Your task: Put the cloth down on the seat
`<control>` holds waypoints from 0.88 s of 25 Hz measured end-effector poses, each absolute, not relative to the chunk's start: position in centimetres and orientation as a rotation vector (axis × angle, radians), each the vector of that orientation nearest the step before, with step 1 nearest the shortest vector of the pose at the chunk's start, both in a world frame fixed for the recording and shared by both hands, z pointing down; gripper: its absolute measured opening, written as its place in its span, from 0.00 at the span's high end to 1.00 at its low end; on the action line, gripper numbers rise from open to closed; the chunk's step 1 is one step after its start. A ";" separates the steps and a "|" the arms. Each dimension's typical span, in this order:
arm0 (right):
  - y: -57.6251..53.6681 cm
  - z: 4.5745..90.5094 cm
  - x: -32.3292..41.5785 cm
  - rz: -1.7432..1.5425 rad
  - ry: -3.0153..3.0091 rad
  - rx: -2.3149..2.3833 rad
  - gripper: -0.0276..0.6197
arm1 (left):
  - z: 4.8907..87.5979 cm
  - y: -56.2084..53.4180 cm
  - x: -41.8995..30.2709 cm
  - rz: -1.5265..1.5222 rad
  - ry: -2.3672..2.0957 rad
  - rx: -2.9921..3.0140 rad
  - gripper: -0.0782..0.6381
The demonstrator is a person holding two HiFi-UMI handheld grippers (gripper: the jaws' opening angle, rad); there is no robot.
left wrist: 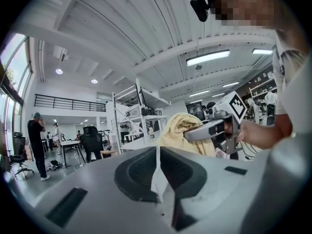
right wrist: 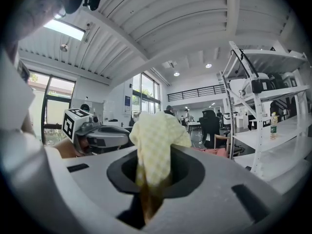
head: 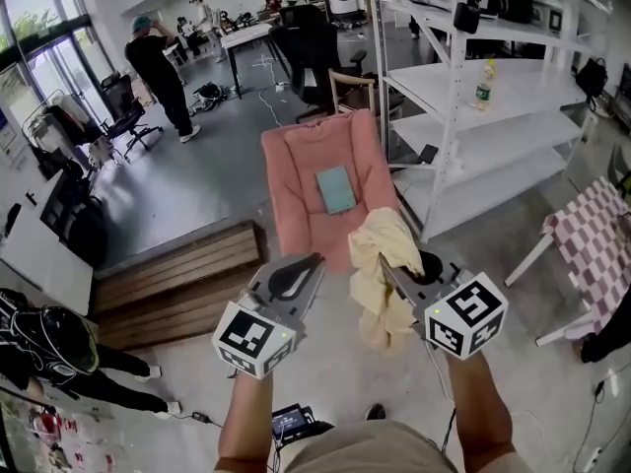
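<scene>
On the right, a white shelf [head: 473, 116]. No part in the task, merely something to steer clear of.

Straight ahead and lower down, the pink seat [head: 296, 180], leaning back with its cushion open toward the head view, so easy to reach from above.

In the air in front of it, the yellow cloth [head: 380, 274]. Overlaps the seat's near corner in the head view but apparently does not touch it. Bunched at the top and hanging loose below, since pinched at one spot only.

Doing the pinching, the right gripper [head: 399, 272], jaws nearly together with a fold of cloth squeezed between them. Looks like enough grip to bear the weight.

Held out just beside it, the left gripper [head: 314, 261], jaws closed on nothing. Seemingly level with the other as a spare, ready to spread or steady the cloth.

Lying mid-cushion, a small teal pad [head: 336, 188]. Likely to end up under the cloth unless the drop lands lower on the seat.

By the look of it, carrying under way, setting down not yet done. Calls for reaching forward and lowering before letting go.
</scene>
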State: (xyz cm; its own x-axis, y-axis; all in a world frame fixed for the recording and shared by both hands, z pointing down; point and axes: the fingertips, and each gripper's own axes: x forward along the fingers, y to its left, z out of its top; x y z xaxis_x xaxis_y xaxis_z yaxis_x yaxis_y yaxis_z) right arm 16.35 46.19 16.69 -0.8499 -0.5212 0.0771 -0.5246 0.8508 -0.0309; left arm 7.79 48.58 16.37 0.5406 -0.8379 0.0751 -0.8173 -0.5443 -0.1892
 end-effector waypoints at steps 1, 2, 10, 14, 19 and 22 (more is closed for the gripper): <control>45.6 16.8 16.6 0.078 -2.958 0.836 0.88 | 16.5 48.0 8.0 -0.239 1.427 -2.640 0.85; 45.0 16.9 16.8 0.078 -2.958 0.834 0.88 | 16.7 47.4 8.2 -0.241 1.429 -2.640 0.85; 40.2 17.7 16.1 0.100 -2.943 0.842 0.88 | 16.9 42.3 7.0 -0.221 1.434 -2.647 0.85; 37.4 17.8 14.9 0.090 -2.924 0.863 0.88 | 16.9 38.8 5.7 -0.193 1.415 -2.655 0.85; 32.4 17.9 13.6 0.055 -2.874 0.969 0.88 | 16.6 32.7 4.1 -0.120 1.318 -2.682 0.85; 29.0 18.1 12.1 0.061 -2.848 1.028 0.88 | 16.5 28.6 2.8 -0.079 1.261 -2.707 0.86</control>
